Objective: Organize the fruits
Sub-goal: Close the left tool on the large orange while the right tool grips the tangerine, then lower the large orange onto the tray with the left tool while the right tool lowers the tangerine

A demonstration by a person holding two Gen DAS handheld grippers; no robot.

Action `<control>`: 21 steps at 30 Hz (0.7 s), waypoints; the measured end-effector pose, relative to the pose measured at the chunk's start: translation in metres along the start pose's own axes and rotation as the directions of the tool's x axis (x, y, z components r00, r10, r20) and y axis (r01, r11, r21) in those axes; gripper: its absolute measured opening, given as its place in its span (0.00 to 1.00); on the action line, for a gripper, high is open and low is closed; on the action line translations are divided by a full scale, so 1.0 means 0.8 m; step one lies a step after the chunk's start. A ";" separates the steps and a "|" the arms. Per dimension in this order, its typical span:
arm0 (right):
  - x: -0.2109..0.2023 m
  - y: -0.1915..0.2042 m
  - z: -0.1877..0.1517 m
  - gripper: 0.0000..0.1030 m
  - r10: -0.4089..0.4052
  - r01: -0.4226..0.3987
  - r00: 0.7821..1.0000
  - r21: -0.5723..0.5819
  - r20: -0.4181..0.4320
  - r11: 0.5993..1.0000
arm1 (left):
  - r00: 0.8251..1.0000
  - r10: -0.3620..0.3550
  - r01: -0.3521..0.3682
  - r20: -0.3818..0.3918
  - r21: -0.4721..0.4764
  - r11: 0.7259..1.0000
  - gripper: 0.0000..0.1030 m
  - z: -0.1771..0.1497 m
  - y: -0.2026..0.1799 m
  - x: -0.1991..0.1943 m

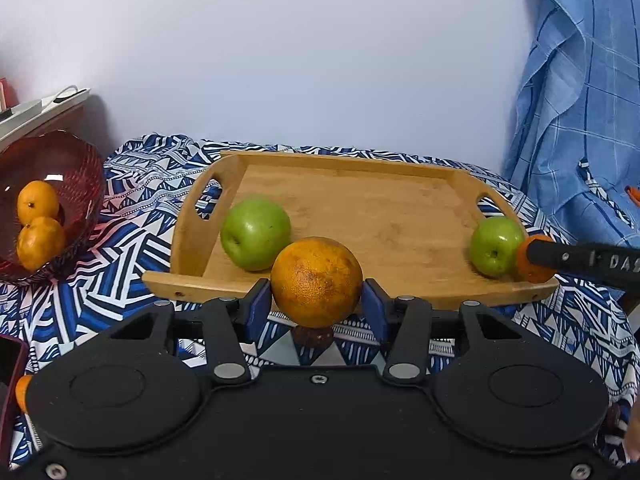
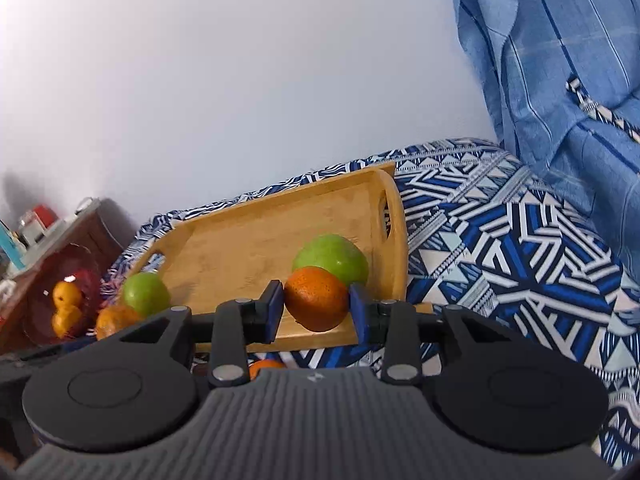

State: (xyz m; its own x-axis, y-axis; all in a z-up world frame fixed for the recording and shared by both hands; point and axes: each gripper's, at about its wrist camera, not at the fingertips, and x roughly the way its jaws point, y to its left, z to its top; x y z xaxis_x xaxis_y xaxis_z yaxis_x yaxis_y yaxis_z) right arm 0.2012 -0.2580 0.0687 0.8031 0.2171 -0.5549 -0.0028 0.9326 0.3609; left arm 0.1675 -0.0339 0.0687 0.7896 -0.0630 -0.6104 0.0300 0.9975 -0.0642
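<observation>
Patterned cloth [image 1: 132, 184] bears tray [image 1: 360, 292], apples [image 1: 256, 234] (bowl [image 1: 80, 176] beside).

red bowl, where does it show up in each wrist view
Left wrist view: the red bowl sits at the left edge, mid-height, on the patterned cloth, with two oranges inside.
Right wrist view: the red bowl sits at the lower left, small and tilted, with oranges inside.
Shared landmark: the wooden tray lies just to the right of the bowl in both views.

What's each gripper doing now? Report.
Left gripper: shut on the large orange.
Right gripper: shut on the small orange.
</observation>
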 end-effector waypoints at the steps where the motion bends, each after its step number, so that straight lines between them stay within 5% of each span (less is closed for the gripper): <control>1: 0.005 0.002 0.000 0.38 -0.014 0.014 1.000 -0.012 0.001 1.000 | 1.000 0.000 0.000 -0.002 -0.001 1.000 0.46 0.001 -0.001 0.003; 21: 0.073 0.029 0.004 0.38 -0.072 0.068 0.996 -0.075 -0.060 0.995 | 1.000 0.016 -0.015 -0.026 0.015 1.000 0.46 0.022 -0.009 0.060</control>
State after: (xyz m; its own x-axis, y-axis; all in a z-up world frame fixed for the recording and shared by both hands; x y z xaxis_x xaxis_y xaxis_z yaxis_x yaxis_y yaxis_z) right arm 0.2498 -0.2249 0.0470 0.7643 0.1659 -0.6232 0.0071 0.9641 0.2653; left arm 0.2162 -0.0433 0.0540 0.7738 -0.0482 -0.6316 0.0274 0.9987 -0.0427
